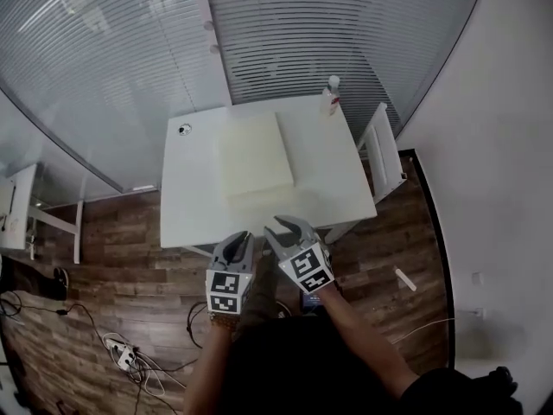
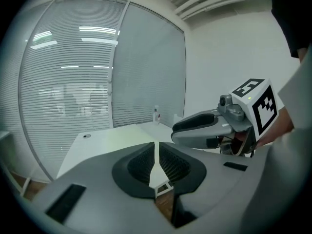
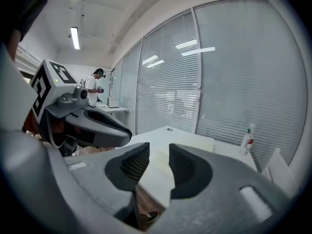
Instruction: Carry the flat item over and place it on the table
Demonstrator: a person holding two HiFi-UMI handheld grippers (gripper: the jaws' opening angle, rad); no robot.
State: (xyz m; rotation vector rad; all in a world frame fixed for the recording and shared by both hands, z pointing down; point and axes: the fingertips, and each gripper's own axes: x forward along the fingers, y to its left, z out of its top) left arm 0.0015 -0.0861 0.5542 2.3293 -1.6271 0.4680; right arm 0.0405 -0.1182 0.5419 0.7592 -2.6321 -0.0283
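A flat cream slab lies on the white table, toward its middle and back; in the right gripper view the slab shows beyond the jaws. Both grippers hover side by side off the table's near edge, above the wooden floor. My left gripper is shut, with only a hairline slit between its pads and nothing in it. My right gripper stands open with a clear gap, holding nothing. Each gripper also shows in the other's view: the right gripper and the left gripper.
A small bottle stands at the table's far right corner, and a round fitting sits at the far left. A white chair is beside the table's right edge. Blinds-covered glass walls stand behind. Cables lie on the floor; a person stands far off.
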